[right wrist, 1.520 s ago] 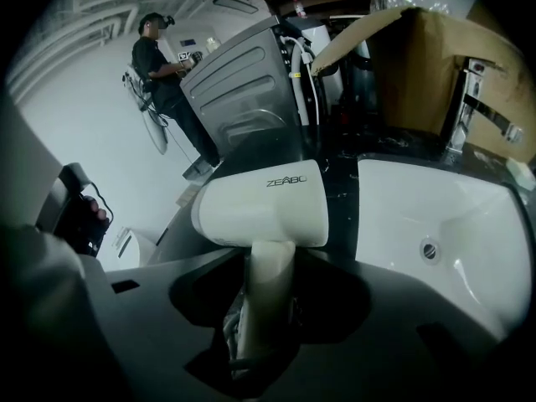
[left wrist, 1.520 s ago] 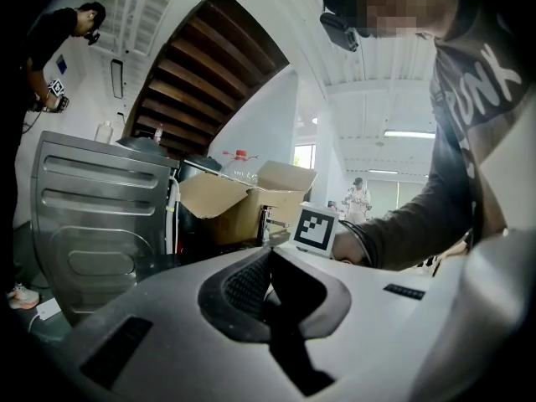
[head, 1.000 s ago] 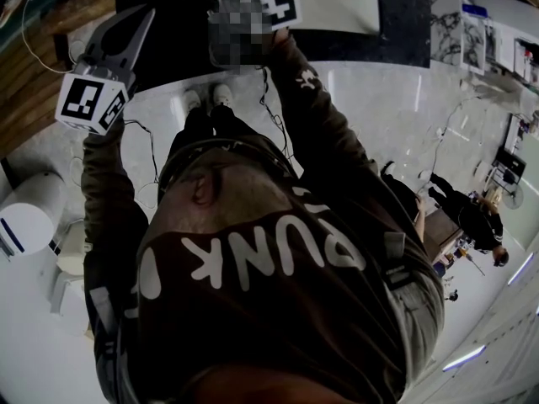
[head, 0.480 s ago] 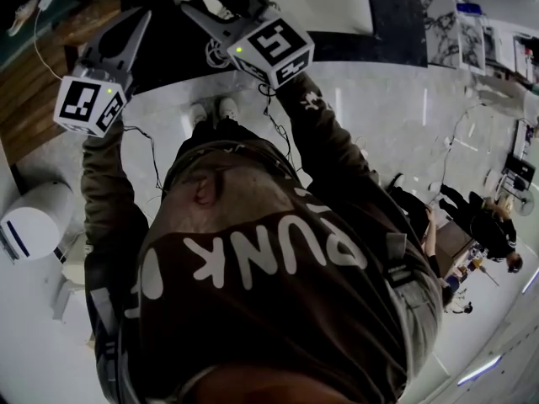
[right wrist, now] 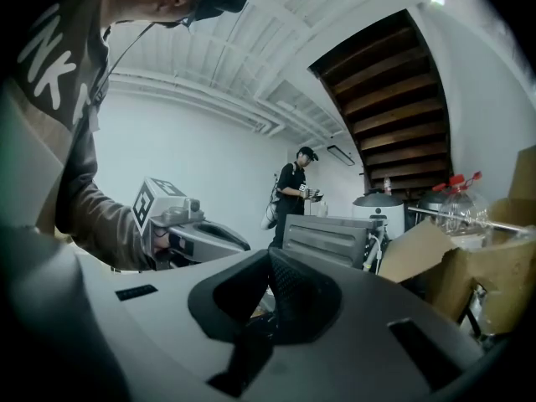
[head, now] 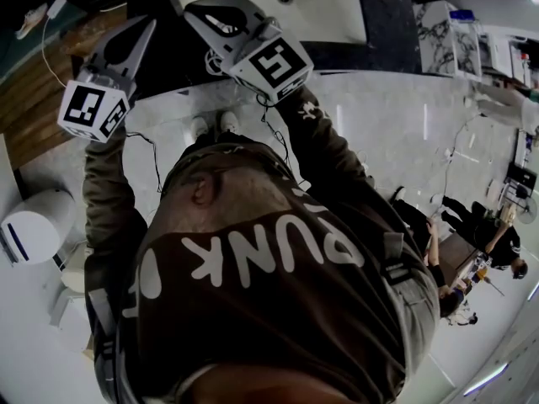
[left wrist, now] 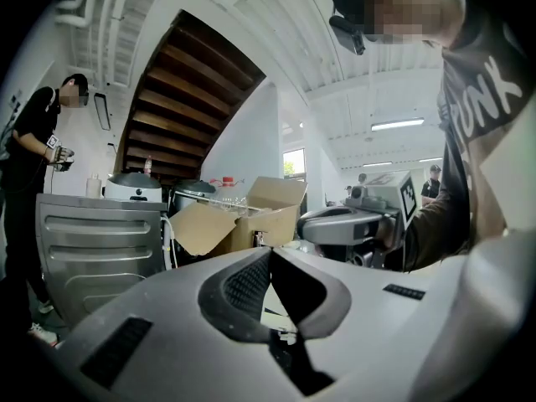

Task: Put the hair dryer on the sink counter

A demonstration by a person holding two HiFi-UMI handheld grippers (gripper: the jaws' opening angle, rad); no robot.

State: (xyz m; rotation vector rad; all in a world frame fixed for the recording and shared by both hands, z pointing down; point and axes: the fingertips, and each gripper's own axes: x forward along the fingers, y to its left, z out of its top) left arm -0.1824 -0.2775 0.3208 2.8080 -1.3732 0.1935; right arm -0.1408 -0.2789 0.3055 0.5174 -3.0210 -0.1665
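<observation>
Two empty claws: left gripper [left wrist: 270, 254] and right gripper [right wrist: 270, 258] are pressing their jaws together.
One cardboard box [left wrist: 272, 216] is standing open, contents hidden.

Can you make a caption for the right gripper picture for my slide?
Right gripper, jaws shut and empty, left gripper beside it, cardboard box at the right.

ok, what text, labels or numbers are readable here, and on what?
"PUNK": white print on the person's dark shirt; letters beside it cannot be made out.
Dark label on the left gripper: too small to read.
Dark label on the right gripper (claw closing, empty): too small to read.
Marker cubes: square patterns, no words.
</observation>
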